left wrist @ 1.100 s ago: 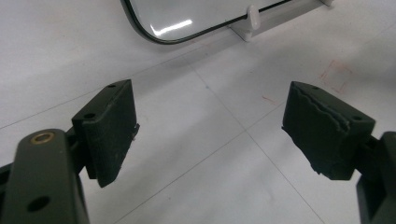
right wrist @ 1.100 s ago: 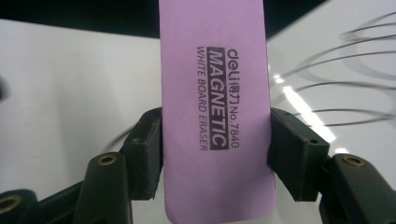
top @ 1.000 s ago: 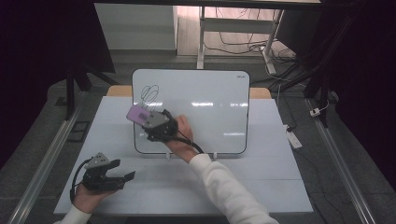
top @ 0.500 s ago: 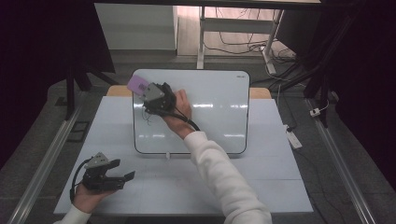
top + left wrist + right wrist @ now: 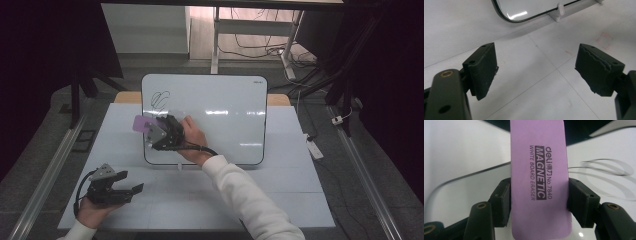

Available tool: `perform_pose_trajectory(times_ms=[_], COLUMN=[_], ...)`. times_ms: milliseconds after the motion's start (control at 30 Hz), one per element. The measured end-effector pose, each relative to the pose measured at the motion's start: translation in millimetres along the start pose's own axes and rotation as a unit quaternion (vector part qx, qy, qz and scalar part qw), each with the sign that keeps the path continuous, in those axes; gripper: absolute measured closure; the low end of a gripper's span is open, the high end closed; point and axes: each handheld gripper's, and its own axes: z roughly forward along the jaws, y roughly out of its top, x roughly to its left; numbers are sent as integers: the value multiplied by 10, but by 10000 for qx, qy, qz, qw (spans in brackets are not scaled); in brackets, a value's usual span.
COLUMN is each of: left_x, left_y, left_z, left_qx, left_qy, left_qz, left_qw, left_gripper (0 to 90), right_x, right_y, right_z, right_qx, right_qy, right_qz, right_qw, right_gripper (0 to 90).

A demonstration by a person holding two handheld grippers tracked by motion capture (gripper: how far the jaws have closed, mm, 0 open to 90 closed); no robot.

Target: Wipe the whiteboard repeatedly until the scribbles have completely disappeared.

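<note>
A white board [image 5: 220, 110] stands tilted on the table, with a black scribble [image 5: 160, 97] near its upper left corner. My right gripper [image 5: 150, 127] is shut on a purple whiteboard eraser [image 5: 141, 123], held at the board's left edge below the scribble. In the right gripper view the eraser [image 5: 539, 177] sits clamped between both jaws, and the scribble [image 5: 604, 173] lies to its right. My left gripper [image 5: 131, 190] rests open near the table's front left corner. Its jaws stand wide apart over bare table, with the left gripper [image 5: 534, 72] holding nothing.
The white table [image 5: 280, 200] has a seam grid on its top. The board's lower edge and a small white foot [image 5: 560, 8] show ahead of the left gripper. A power strip [image 5: 314, 147] lies off the table's right side, metal rails run along both sides.
My right gripper, with the eraser, rose to the board's upper left by the scribble, then came back down and left. The left gripper has stayed put.
</note>
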Motion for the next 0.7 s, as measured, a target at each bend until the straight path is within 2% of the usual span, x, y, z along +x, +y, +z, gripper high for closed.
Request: perform_pose_trajectory(times_ms=[133,233,367,467,700], left_x=[7,11,10,9,11], left_y=[-3,-4,-4,-3,-4], left_z=[1,2,1,2,1], left_qx=[-2,2,-2,5,4], left_qy=[0,-5,1,-4,-2], left_qz=[-8,-13,-18,-14,-14], left_qw=[10000,10000,10000,10000,10000], left_gripper=[184,184,184,184,184], right_x=[-406,-586,-706,-755,-756], right_y=[50,77,118,137,144], right_z=[0,5,22,44,54], right_qx=[-11,30,154,100,155], right_qy=[-432,-644,-923,-970,-980], right_qz=[538,624,591,649,600], right_qw=[9976,9960,9939,9931,9933], right_gripper=[397,397,397,397,397])
